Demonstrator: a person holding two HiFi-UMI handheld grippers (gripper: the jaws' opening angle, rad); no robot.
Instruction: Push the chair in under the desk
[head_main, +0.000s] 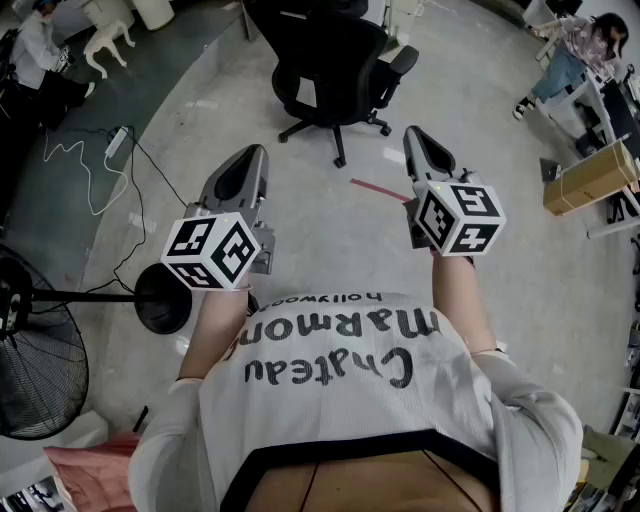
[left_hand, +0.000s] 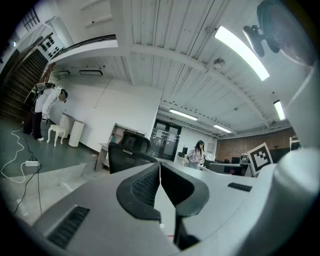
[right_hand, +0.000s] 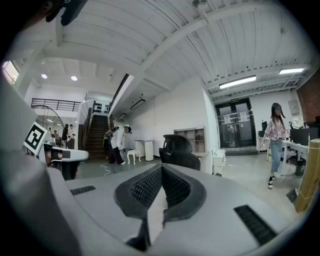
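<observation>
Two clenched, empty — left tongs (left_hand: 160, 169), right tongs (right_hand: 161, 170) | shirt (head_main: 345, 420): "Chateau Marmont hollywood"

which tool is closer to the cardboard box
Right. The right tool is held out on the same side as the cardboard box, though well apart from it. The left tool is beyond the right one, farther from the box.

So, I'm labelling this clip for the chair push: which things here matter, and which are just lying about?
Job: black chair; pale desk behind it; left tool and right tool, both shut and empty.
Lying about: floor fan; power strip; cardboard box; red tape strip.
</observation>
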